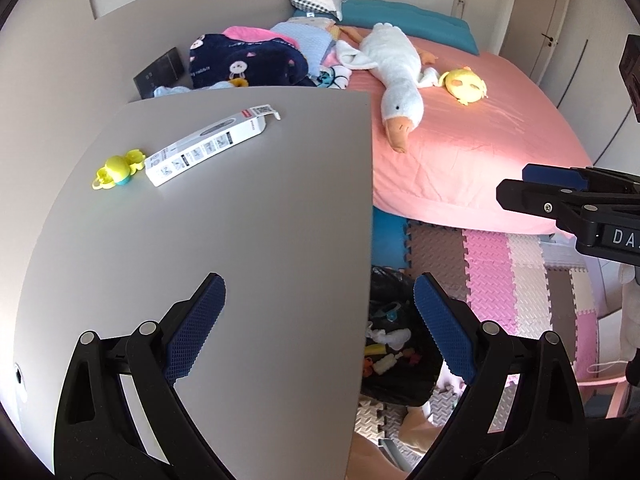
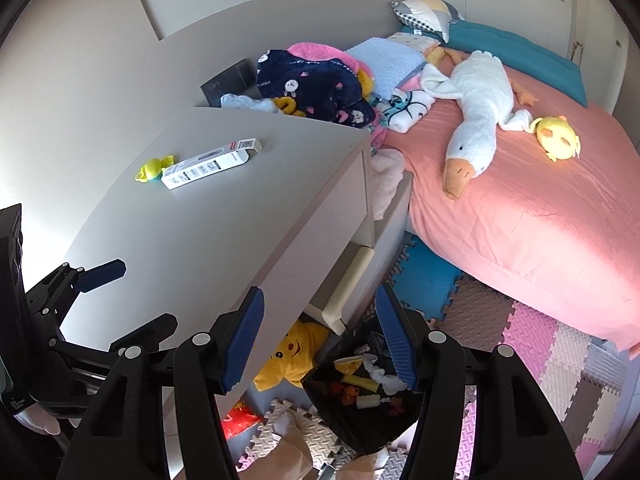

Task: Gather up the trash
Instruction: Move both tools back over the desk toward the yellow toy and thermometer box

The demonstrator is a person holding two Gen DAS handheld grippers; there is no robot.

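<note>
A long white cardboard box (image 1: 208, 144) (image 2: 210, 164) lies on the grey cabinet top (image 1: 240, 240) (image 2: 224, 232), touching a small yellow-green plastic toy (image 1: 118, 168) (image 2: 154, 168) at its left end. On the floor beside the cabinet stands an open black trash bag (image 1: 400, 376) (image 2: 360, 428) holding several scraps. My left gripper (image 1: 320, 320) hangs open over the cabinet's right edge, well short of the box, with nothing between its fingers. My right gripper (image 2: 320, 338) is open and empty above the bag's mouth. Each gripper shows at the edge of the other's view.
A bed with a pink sheet (image 2: 540, 220) carries a white goose plush (image 2: 480, 100), a yellow plush (image 2: 556, 136) and a heap of clothes (image 2: 316, 84). A drawer (image 2: 348, 292) juts out of the cabinet. Foam mat tiles (image 2: 560, 352), a yellow plush (image 2: 292, 356) and a red packet (image 2: 240, 420) lie below.
</note>
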